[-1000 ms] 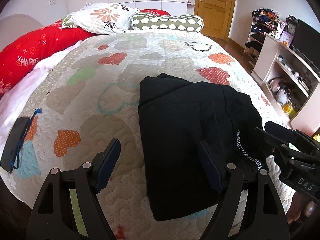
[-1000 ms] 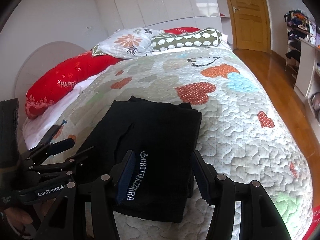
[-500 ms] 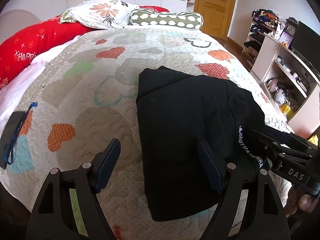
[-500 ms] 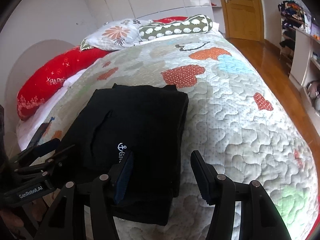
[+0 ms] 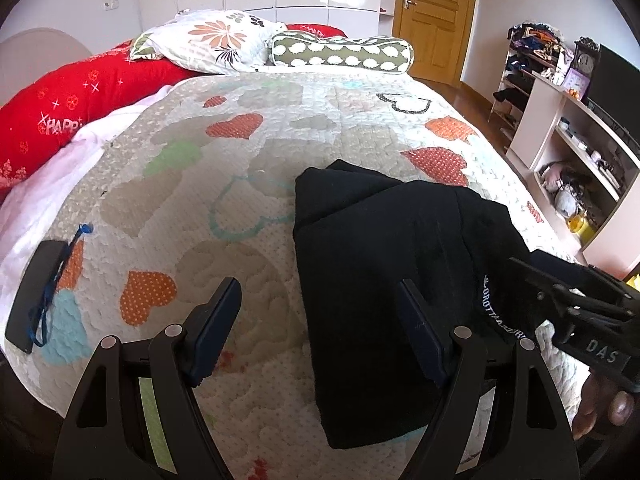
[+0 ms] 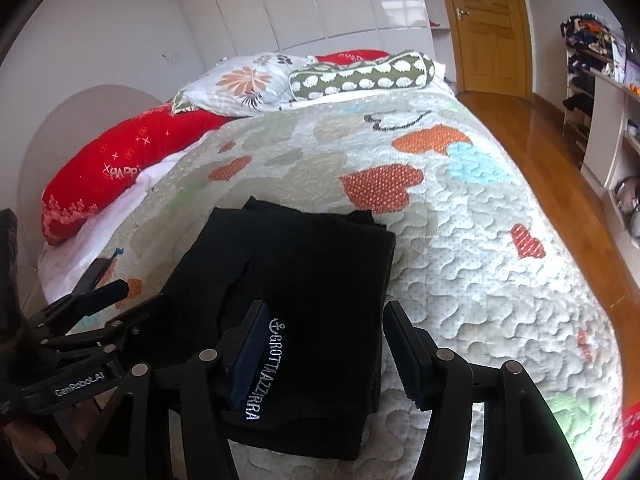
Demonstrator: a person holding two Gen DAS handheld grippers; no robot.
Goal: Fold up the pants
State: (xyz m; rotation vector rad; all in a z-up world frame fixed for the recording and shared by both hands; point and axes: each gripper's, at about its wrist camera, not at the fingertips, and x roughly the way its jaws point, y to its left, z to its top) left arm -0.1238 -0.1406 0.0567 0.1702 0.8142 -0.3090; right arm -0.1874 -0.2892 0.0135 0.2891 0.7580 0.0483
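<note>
Black pants [image 5: 384,280] lie folded into a thick block near the close edge of the bed [image 5: 280,128]. White letters run down one side of the cloth, on the side nearest the right gripper [image 6: 324,350].

Both grippers hang low over this close edge. The left gripper [image 5: 320,320] has its jaws wide apart. One finger is over the bare quilt [image 5: 240,200] and the other is over the left part of the pants. Nothing is squeezed between them. The right gripper has its jaws apart too. One finger sits over the white letters and the other is by the right edge of the block. The pads do not press on the cloth, so nothing is held. A bit of a person's hand [image 5: 608,408] shows at the edge of the left view, under the right gripper.

On the left side of the quilt lies a flat black phone [image 5: 34,292] with a blue cord [image 5: 56,276]. It is well apart from the pants.

The quilt is pale with red, orange, blue and green hearts.

Farther back are a long red pillow [image 5: 80,96], a white flower pillow [image 5: 212,44] and a green roll pillow with white spots [image 5: 340,52]. Behind them is a wooden door [image 5: 436,20]. Shelves [image 5: 576,160] full of things stand on the right.
</note>
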